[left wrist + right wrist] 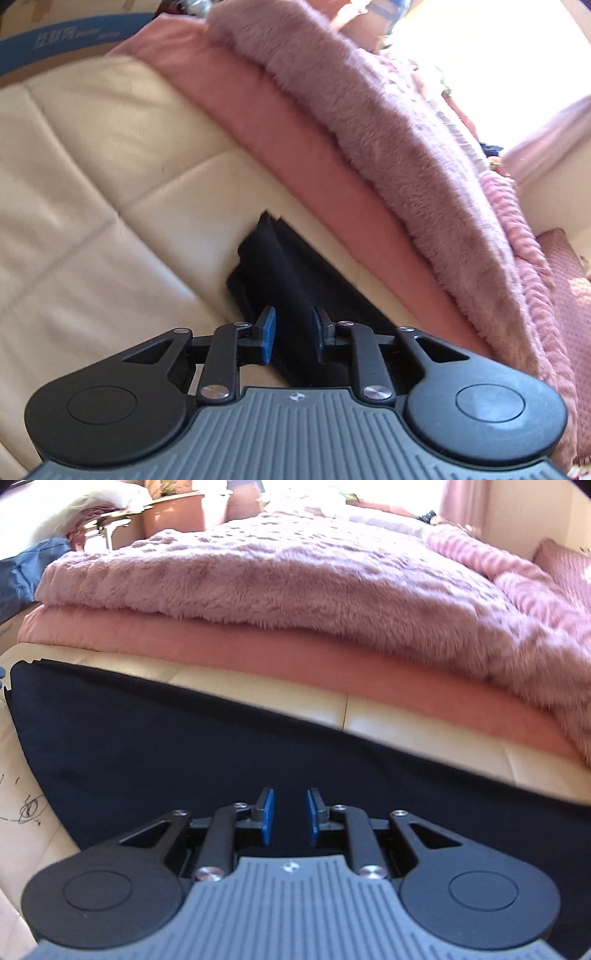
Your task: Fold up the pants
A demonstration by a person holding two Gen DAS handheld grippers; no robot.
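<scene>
The black pants (273,266) lie on a cream leather cushion (92,177). In the left wrist view one end of them is stacked in layers, and a raised fold runs toward me between the blue pads (269,332) of my left gripper (292,332). The jaws stand slightly apart around that fold and do not clearly pinch it. In the right wrist view the pants (166,746) spread flat as a wide dark sheet. My right gripper (290,816) hovers over them, its jaws a narrow gap apart, with only the flat cloth below showing through.
A pink quilt (258,653) under a fluffy mauve blanket (277,576) is piled just behind the pants. A blue and brown cardboard box (55,40) stands at the far left. Ink scribbles (27,808) mark the cushion (424,712) at the left.
</scene>
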